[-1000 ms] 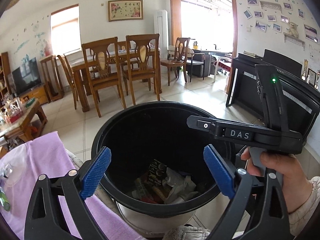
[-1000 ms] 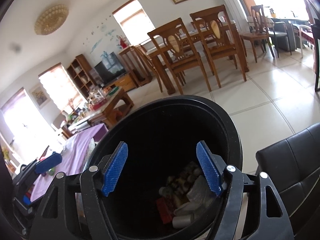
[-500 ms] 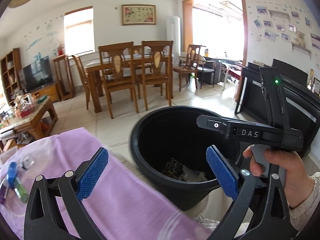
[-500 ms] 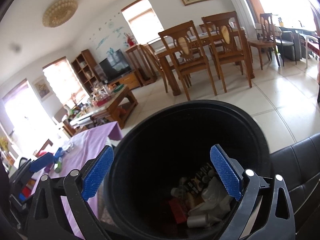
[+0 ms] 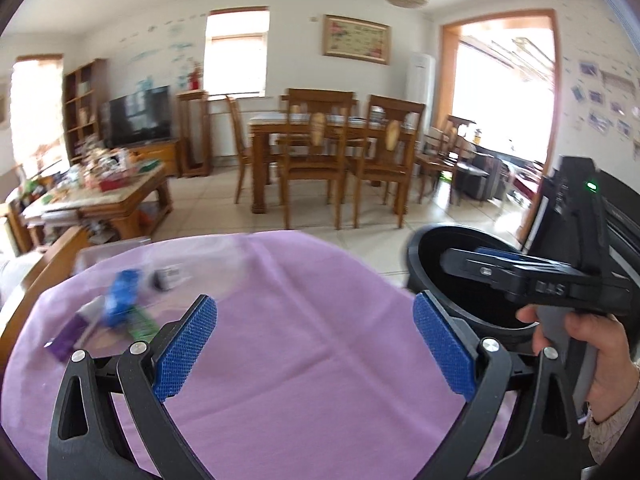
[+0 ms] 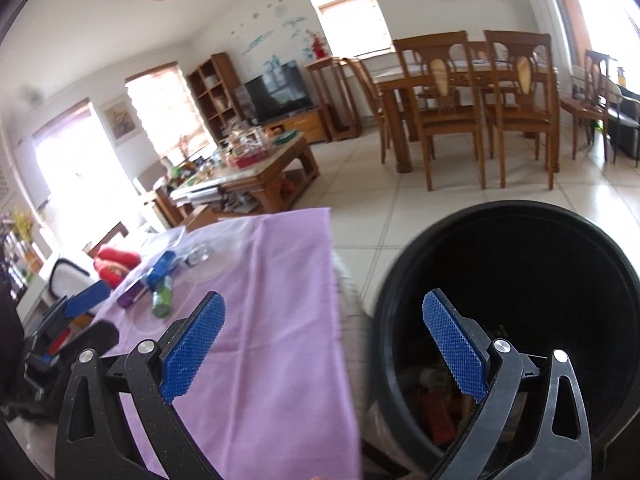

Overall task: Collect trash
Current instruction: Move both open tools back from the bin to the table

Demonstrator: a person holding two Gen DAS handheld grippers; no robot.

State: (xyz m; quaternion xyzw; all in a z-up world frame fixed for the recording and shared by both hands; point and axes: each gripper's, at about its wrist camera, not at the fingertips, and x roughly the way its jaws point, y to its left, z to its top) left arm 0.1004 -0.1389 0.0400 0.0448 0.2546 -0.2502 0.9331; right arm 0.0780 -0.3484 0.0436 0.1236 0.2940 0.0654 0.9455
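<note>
Two grippers, left gripper (image 5: 314, 344) and right gripper (image 6: 324, 344), both spread wide, holding nothing. Trash pieces (image 5: 120, 308) on purple cloth (image 5: 304, 344), far-left. Black bin (image 6: 520, 264) just beside cloth, right side.

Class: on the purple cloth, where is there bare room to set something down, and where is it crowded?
Bare: the wide stretch of purple cloth between the open left gripper and the black bin beside the cloth's edge. Crowded: the far-left corner, where the blue packet, green wrapper and purple item cluster.

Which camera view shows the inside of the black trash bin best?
The right wrist view: the black trash bin opens toward the camera and blurred trash shows at its bottom. The left wrist view shows only its rim, partly hidden by the right hand-held gripper.
</note>
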